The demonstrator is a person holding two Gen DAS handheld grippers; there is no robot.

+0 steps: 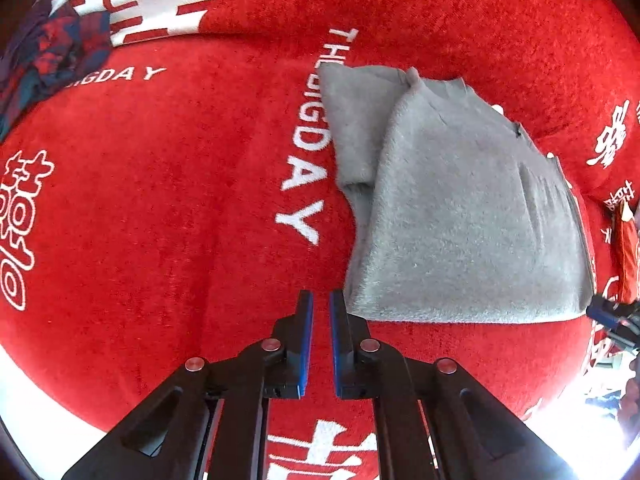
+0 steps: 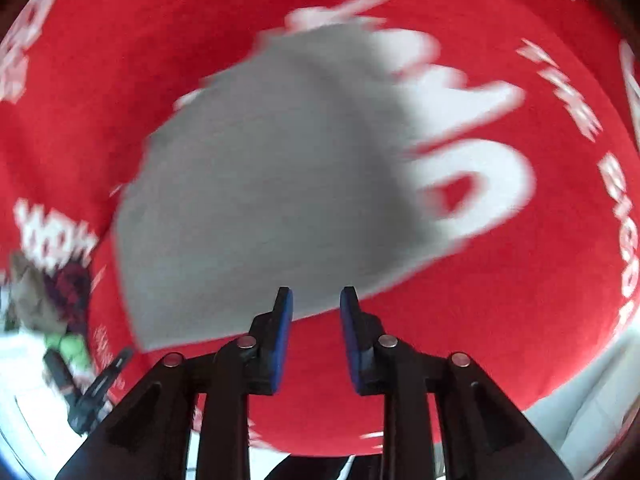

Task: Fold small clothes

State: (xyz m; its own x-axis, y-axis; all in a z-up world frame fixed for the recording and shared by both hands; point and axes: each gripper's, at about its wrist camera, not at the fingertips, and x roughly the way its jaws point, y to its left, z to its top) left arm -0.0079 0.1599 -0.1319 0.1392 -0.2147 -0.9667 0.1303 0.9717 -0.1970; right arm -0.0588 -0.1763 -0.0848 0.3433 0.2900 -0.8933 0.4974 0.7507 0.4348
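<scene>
The grey fleece garment (image 1: 452, 216), partly folded, lies on the red blanket (image 1: 168, 184) just ahead of both empty, slightly parted grippers, left (image 1: 321, 300) and right (image 2: 316, 300); each should probably pinch 1 near-hem corner and fold away evenly.

Right wrist view motion-blurred, patterned cloth (image 1: 48, 56) cut off, perhaps clothing

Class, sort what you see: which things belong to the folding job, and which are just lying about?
Job: grey garment, left hand-held gripper, right hand-held gripper.

Lying about: patterned dark cloth, red printed blanket underneath.
</scene>
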